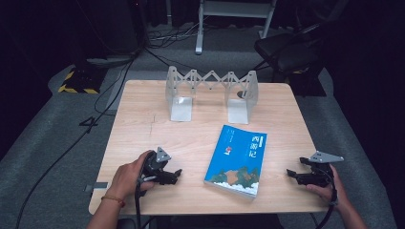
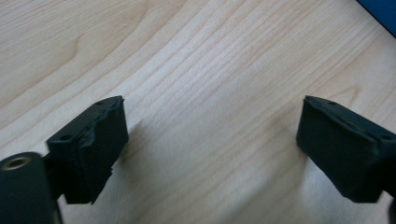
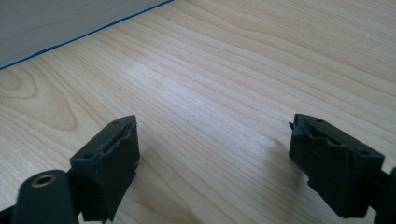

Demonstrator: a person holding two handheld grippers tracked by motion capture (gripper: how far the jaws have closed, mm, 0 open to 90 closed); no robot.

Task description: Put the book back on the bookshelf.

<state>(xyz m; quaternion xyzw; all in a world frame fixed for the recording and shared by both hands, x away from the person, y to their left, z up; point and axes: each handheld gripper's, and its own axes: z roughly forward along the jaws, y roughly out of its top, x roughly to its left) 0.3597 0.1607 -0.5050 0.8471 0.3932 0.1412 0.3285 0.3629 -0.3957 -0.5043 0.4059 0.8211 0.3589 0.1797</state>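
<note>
A blue paperback book (image 1: 237, 160) lies flat on the wooden table (image 1: 138, 124), front centre, slightly turned. A silver expandable bookend rack (image 1: 210, 93) stands at the back of the table. My left gripper (image 1: 175, 175) rests on the table left of the book, open, nothing between its jaws; in the left gripper view its gripper (image 2: 212, 149) hovers over bare wood with a blue corner of the book (image 2: 380, 11) at top right. My right gripper (image 1: 292, 174) sits right of the book, open and empty; its gripper (image 3: 215, 163) faces the book's pale page edge (image 3: 60, 23).
The table stands on grey carpet with black cables (image 1: 95, 100) trailing on the left. A dark chair (image 1: 286, 50) and a white stand (image 1: 229, 14) are behind the table. Bare wood lies between the book and the rack.
</note>
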